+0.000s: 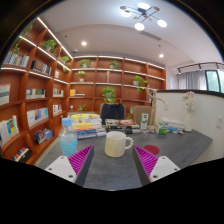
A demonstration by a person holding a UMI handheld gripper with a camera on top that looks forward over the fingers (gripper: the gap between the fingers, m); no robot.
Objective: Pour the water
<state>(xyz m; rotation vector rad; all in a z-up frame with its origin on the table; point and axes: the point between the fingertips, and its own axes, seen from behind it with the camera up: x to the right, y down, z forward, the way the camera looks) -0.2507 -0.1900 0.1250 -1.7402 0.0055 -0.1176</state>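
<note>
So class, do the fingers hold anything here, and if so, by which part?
Nothing is held. The gripper is open; the white mug stands on the table just ahead of its fingers.

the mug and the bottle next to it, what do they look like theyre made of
Mug: probably glazed ceramic, going by its opaque cream wall, thick handle and soft sheen. Bottle: likely clear plastic, translucent and blue-tinted with a pale cap; glass can't be excluded. Both stand on the grey table, just beyond the open claw, untouched.
</note>
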